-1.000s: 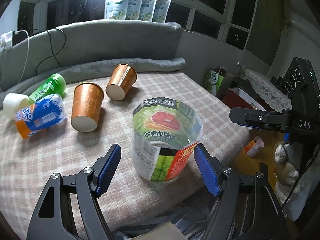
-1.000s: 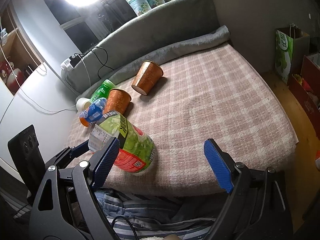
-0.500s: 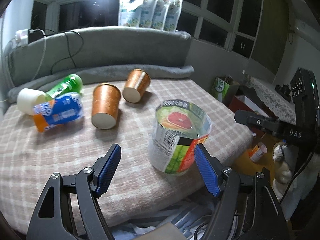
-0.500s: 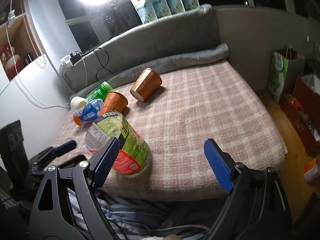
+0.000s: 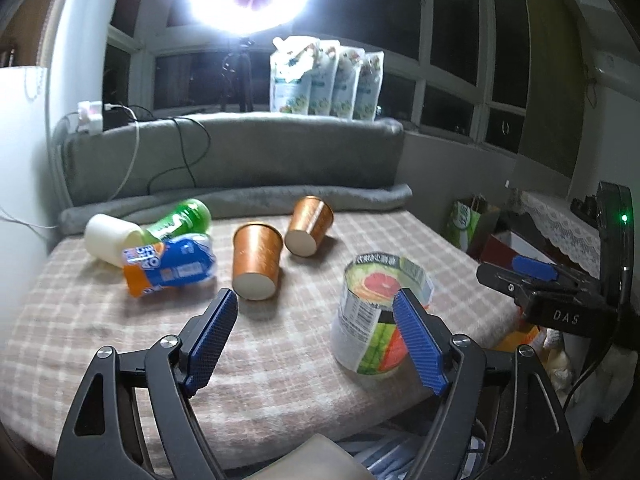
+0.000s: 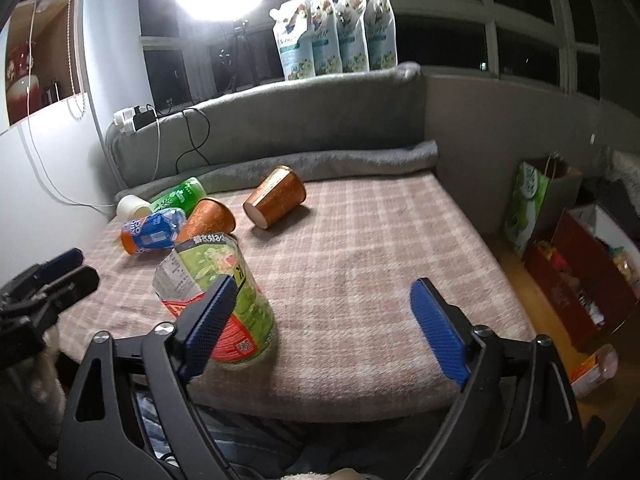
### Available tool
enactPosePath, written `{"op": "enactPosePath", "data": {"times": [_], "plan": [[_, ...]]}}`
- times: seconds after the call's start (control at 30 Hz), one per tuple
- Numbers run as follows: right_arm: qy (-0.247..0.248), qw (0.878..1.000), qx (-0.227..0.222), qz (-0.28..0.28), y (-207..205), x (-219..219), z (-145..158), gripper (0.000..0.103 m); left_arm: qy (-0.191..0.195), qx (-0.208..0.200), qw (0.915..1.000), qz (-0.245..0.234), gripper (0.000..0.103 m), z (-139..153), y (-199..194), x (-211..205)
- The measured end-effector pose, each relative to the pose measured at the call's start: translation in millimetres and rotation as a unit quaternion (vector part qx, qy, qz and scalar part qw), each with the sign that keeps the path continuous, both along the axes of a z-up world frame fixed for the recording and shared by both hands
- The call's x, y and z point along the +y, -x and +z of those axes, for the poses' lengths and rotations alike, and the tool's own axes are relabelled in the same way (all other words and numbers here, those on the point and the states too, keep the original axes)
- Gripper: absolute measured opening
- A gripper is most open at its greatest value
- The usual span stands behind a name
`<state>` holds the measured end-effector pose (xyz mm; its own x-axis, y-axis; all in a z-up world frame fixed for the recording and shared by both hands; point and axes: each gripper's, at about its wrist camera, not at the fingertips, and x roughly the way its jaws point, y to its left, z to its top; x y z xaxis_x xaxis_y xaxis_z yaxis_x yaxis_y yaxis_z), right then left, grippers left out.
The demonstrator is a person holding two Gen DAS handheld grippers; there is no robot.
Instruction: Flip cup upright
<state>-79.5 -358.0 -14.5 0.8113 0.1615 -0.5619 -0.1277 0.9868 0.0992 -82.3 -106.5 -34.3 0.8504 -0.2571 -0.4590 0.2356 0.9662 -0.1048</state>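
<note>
The green-labelled cup is standing mouth-up at the lower right of the left view, near the bed's front edge. Both the left tool and right tool are gaping open, empty. The soft blanket could be letting it topple off.

Read "DAS" in pale capitals on the black body of the right gripper, at the right of the left wrist view. Made out a row of Chinese characters along the top rim of the green-and-red labelled cup near the front edge of the checked bed cover, too small to read letter by letter. Saw large white letters on the blue-and-orange bottle near the left edge, blurred and not legible. Found the print on the pouches behind unreadable.
</note>
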Motion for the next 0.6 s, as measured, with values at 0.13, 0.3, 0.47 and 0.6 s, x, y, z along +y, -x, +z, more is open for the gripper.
{"op": "enactPosePath", "data": {"times": [0.13, 0.3, 0.47, 0.6], "plan": [[0.011, 1.000, -0.019, -0.007, 4, 4, 5, 0.094, 0.000, -0.018, 0.9997, 0.018, 0.083, 4, 4, 6], [0.022, 0.999, -0.044, -0.021, 6, 8, 11, 0.095, 0.004, -0.047, 0.9976, 0.051, 0.083, 12, 10, 18], [0.027, 0.996, -0.072, -0.041, 9, 11, 20, 0.103, 0.017, -0.069, 0.9943, 0.080, 0.084, 22, 11, 35], [0.036, 0.994, -0.094, -0.051, 12, 15, 27, 0.103, 0.020, -0.076, 0.9927, 0.092, 0.084, 25, 12, 41]]}}
